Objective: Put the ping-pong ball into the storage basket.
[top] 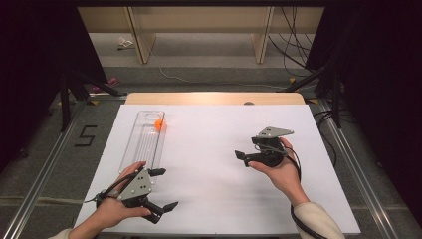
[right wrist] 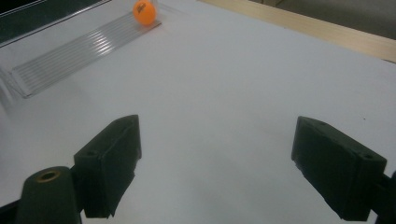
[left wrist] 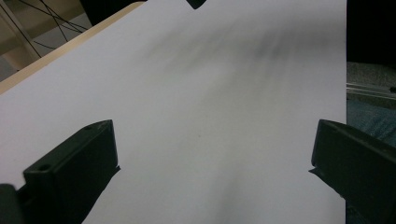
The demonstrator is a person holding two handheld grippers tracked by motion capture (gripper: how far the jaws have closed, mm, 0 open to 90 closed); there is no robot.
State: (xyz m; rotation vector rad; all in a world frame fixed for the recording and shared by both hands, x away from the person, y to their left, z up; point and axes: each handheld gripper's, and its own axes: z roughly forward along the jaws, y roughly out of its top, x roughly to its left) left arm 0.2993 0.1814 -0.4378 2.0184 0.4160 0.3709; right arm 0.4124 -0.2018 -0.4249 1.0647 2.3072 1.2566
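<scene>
Left hand [top: 117,209] at lower left of high view, near desk's front edge, palm-down on left hand-held gripper [top: 164,189]; jaws wide apart, empty, above white desk sheet [top: 214,149]. Right hand [top: 281,172] right of centre, cradling right hand-held gripper [top: 241,157]; jaws spread, empty. Small orange ball [top: 158,124] at far end of clear ribbed plastic tray [top: 144,142], upper left. Open sheet between grippers.

Wooden table [top: 214,97] w/ white sheet [top: 219,164] covering most of it. Clear ridged tray [top: 143,142] lies near left edge. Orange ball [top: 158,124] sits at tray's far end.
</scene>
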